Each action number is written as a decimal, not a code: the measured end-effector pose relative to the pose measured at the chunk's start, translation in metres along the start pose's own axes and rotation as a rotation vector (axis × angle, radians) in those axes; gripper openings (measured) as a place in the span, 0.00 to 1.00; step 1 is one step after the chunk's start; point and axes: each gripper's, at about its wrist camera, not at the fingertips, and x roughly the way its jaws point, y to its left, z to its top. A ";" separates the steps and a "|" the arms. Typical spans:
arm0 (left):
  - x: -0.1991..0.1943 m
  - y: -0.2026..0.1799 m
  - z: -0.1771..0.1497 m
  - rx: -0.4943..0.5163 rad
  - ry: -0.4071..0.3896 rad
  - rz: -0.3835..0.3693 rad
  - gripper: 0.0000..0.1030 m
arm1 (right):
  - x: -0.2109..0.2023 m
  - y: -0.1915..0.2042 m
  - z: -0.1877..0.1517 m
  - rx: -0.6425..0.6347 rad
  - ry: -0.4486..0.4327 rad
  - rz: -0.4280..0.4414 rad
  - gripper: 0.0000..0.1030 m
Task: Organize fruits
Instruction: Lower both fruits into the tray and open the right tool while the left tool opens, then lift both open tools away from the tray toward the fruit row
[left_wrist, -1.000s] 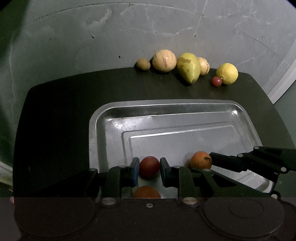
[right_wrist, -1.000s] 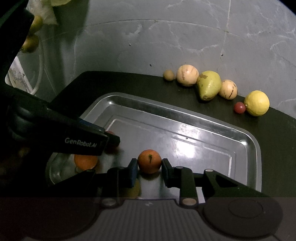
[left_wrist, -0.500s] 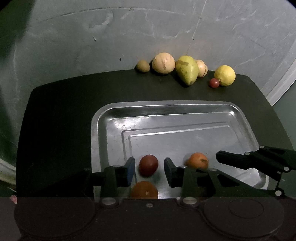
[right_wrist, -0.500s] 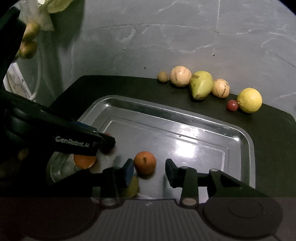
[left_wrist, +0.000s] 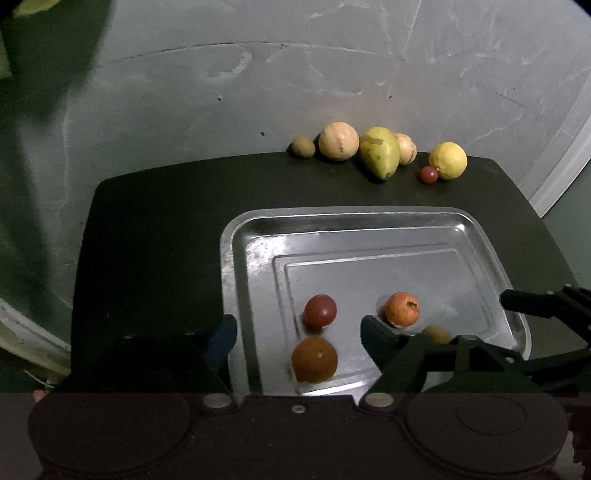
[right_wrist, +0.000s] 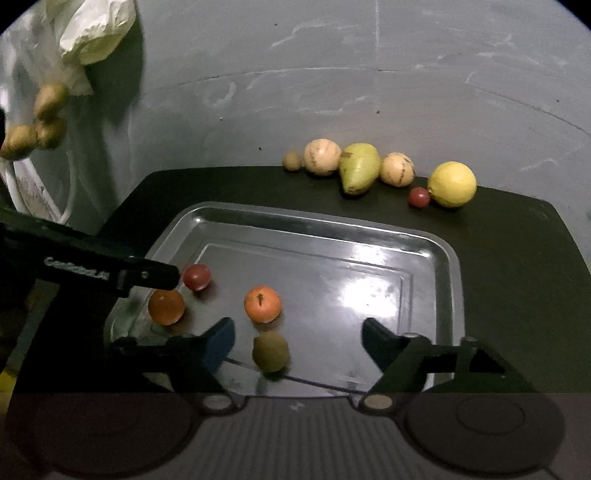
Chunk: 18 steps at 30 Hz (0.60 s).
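Fruits clustered near tray edge, far half bare

Both views are dim, with a greenish-grey cast. The metal tray catches bright white glare patches on its floor in the right wrist view, suggesting light from above. The dark table swallows detail. Fisheye bending curves the wall and darkens the corners. Tool fingers and nearby fruit look soft with motion blur.
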 end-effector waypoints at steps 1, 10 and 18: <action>-0.002 0.001 -0.001 0.000 0.000 0.001 0.79 | -0.002 -0.001 -0.001 0.007 0.000 0.000 0.85; -0.009 0.011 -0.012 0.023 0.026 0.055 0.91 | -0.010 -0.006 -0.006 0.036 0.040 -0.014 0.98; -0.009 0.019 -0.023 0.016 0.058 0.086 0.92 | -0.014 -0.007 -0.012 0.039 0.096 -0.054 1.00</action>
